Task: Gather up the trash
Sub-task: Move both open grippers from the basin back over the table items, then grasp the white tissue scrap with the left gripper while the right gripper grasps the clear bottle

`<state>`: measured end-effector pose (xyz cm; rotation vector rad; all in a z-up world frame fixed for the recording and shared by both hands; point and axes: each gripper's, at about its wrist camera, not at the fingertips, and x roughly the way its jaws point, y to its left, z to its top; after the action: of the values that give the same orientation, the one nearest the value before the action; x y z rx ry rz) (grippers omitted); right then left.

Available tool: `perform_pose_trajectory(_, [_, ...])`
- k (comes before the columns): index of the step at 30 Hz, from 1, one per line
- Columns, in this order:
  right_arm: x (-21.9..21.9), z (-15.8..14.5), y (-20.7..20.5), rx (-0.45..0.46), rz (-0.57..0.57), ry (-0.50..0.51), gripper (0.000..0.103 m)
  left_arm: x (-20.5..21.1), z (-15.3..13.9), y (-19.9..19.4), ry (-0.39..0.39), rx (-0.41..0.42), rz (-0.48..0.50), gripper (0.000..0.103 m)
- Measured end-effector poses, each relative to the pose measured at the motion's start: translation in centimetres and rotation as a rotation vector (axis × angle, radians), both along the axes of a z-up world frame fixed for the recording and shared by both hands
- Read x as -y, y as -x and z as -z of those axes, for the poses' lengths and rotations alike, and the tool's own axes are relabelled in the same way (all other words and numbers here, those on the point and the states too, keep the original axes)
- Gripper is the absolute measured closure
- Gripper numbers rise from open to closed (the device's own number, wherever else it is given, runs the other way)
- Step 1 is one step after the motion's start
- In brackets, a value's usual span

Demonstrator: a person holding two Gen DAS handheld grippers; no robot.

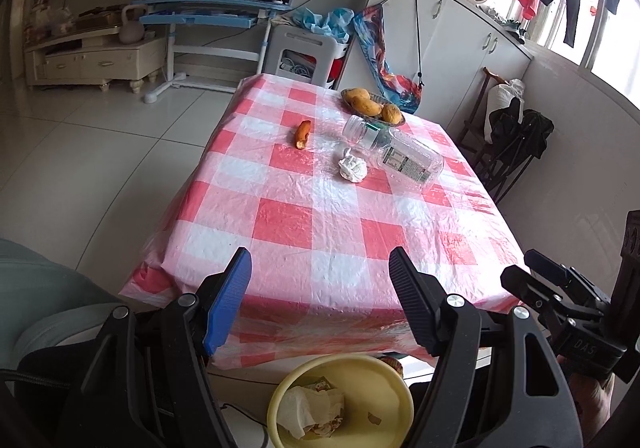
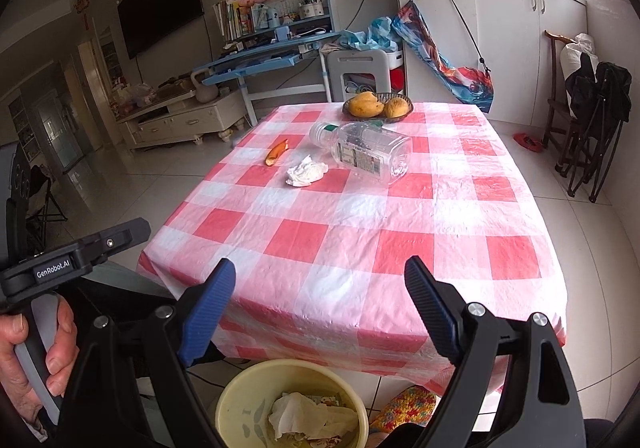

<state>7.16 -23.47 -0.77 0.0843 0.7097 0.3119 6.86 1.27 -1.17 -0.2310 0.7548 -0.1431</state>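
The desk [image 2: 360,232], under a red-and-white checked cloth, fills the room ahead of both claws, its near edge running just beyond their tips and its near half bare, so there is open cloth between the claws and the clutter. Pale tiled floor [image 1: 80,152] lies open off the desk's left side, while a white cabinet [image 2: 516,48] and a dark folding chair [image 2: 592,128] stand off its right. Below the claws, on the floor short of the near edge, sits a yellow bin [image 2: 240,400] with crumpled paper already in it. Far ahead, past the middle of the desk, an empty clear plastic bottle [image 2: 364,150] lies on its side, and beyond it at the far edge a bowl of mangoes [image 2: 378,106]. A crumpled white tissue [image 2: 306,172] rests just nearer than the bottle and to its left, close by it, and an orange peel [image 2: 277,153] lies further left, apart from both. The left claw [image 1: 320,280] and the right claw [image 2: 320,288] each stand wide apart with nothing between the fingers, above the near edge. A hand [image 2: 28,360] grips the left tool's handle.
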Motion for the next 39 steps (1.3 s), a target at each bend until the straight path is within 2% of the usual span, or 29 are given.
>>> perform_pose_trajectory(10, [-0.5,-0.1,-3.7,-0.019,-0.049,0.04,0.019,0.5,0.4,-3.2,-0.049,-0.035,-0.009,0.035])
perform_pose_trajectory(16, [-0.5,-0.2,-8.2,-0.036,-0.072,0.115,0.018,-0.7,0.7,-6.8,-0.014,-0.078,-0.033,0.035])
perform_pose_trajectory(20, [0.3,0.5,-11.2,-0.061,-0.055,0.123,0.018,-1.0,0.6,-9.5,-0.007,-0.085,-0.042,0.035])
perform_pose_trajectory(23, [0.8,1.2,-13.4,-0.085,-0.043,0.128,0.018,0.1,0.7,-11.5,-0.02,-0.089,-0.004,0.035])
perform_pose_trajectory(30, [0.6,1.9,-17.6,-0.085,-0.044,0.184,0.017,5.1,2.9,-16.8,-0.122,-0.124,0.117,0.035])
perform_pose_trajectory(39, [-0.4,3.6,-21.3,-0.104,-0.1,0.223,0.016,8.2,5.4,-22.6,-0.179,-0.157,0.159,0.035])
